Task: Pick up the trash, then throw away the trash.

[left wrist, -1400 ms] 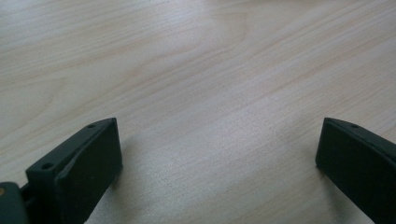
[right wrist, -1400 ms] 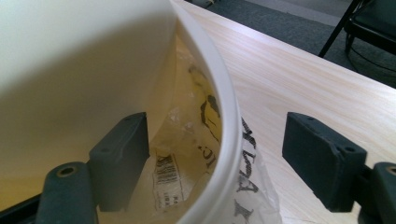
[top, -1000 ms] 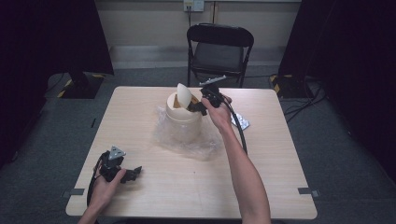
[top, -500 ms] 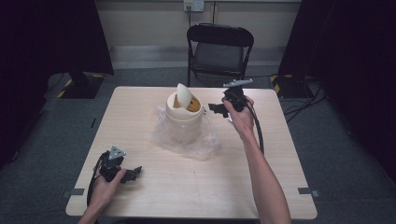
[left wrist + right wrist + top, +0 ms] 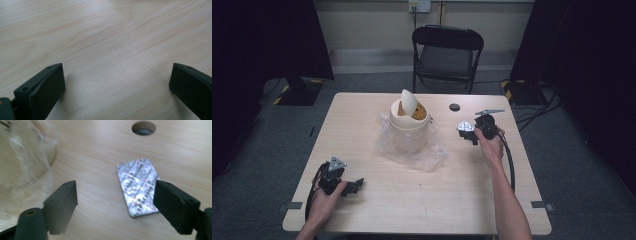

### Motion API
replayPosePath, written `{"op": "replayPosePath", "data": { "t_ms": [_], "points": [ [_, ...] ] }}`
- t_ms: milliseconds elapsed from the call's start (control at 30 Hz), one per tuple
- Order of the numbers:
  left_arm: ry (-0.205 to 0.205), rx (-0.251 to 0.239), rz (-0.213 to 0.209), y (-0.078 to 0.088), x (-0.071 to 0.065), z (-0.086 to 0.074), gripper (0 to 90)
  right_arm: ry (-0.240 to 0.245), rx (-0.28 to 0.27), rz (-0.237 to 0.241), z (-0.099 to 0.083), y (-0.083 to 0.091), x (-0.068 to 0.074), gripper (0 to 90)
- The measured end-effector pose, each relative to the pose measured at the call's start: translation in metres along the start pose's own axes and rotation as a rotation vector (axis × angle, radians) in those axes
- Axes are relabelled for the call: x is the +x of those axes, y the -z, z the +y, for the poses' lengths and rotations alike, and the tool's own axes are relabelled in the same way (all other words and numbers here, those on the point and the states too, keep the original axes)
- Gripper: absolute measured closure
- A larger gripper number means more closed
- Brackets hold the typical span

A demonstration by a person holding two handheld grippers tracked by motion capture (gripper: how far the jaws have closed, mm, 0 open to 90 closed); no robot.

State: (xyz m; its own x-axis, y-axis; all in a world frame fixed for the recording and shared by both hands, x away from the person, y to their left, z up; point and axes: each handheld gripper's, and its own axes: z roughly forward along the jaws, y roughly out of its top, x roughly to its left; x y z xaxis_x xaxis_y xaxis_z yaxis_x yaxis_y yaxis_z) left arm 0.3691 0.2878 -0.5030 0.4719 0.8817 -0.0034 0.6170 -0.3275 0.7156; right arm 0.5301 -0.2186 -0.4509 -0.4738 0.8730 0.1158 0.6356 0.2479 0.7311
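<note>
A cream bin with a tilted swing lid (image 5: 408, 121) stands mid-table on crumpled clear plastic (image 5: 413, 150). To its right a silver blister pack (image 5: 464, 128) lies flat on the wood, also seen as the blister pack (image 5: 138, 185) in the right gripper view. My right gripper (image 5: 470, 136) hovers just over it, open, jaws wide apart with nothing between them (image 5: 116, 202). My left gripper (image 5: 354, 186) rests near the table's front left, open over bare wood (image 5: 117, 82).
A round cable hole (image 5: 455, 107) sits in the table (image 5: 437, 200) behind the blister pack. A black folding chair (image 5: 447, 52) stands beyond the far edge. The bin's plastic sheet (image 5: 22, 157) lies close to the left of my right gripper.
My right gripper has drawn back from the bin's lid, moving right and toward the near side, and now hangs over the blister pack. The left gripper has stayed put.
</note>
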Motion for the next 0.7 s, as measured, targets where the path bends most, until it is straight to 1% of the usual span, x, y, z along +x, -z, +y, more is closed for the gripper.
{"op": "replayPosePath", "data": {
  "t_ms": [33,67,100,133,200,267,433,500,533,633,700],
  "points": [
    [-0.002,0.003,-0.004,0.000,0.000,0.000,0.0,0.005,0.022,-0.023,-0.007,-0.006,-0.008,19.0],
    [0.000,0.000,-0.002,0.000,0.000,0.000,0.0,0.003,0.025,-0.027,-0.008,-0.008,-0.009,18.9],
    [-0.003,0.003,-0.003,0.000,0.000,0.000,0.0,0.017,0.028,-0.036,-0.010,-0.011,-0.012,18.9],
    [-0.003,0.003,-0.003,0.000,0.000,0.000,0.0,0.017,0.028,-0.036,-0.010,-0.011,-0.012,18.9],
    [0.001,0.000,-0.003,0.000,0.000,0.000,0.0,0.025,0.042,-0.059,-0.013,-0.015,-0.016,18.6],
    [-0.004,0.003,-0.002,0.000,0.000,0.000,0.0,0.030,0.046,-0.074,-0.015,-0.020,-0.021,18.6],
    [-0.004,0.004,-0.003,0.000,0.000,0.000,0.0,0.028,0.045,-0.086,-0.018,-0.025,-0.028,18.3],
    [-0.005,0.004,0.000,0.000,0.000,0.000,0.0,0.030,0.047,-0.101,-0.019,-0.026,-0.030,18.0],
    [0.000,0.001,-0.001,0.000,0.000,0.000,0.0,0.023,0.048,-0.103,-0.020,-0.027,-0.031,17.2],
    [-0.004,0.003,-0.001,0.000,0.000,0.000,0.0,0.023,0.047,-0.102,-0.022,-0.029,-0.032,16.7],
    [-0.002,0.003,-0.004,0.000,0.000,0.000,0.0,0.034,0.048,-0.097,-0.023,-0.034,-0.031,15.7]
  ]
}}
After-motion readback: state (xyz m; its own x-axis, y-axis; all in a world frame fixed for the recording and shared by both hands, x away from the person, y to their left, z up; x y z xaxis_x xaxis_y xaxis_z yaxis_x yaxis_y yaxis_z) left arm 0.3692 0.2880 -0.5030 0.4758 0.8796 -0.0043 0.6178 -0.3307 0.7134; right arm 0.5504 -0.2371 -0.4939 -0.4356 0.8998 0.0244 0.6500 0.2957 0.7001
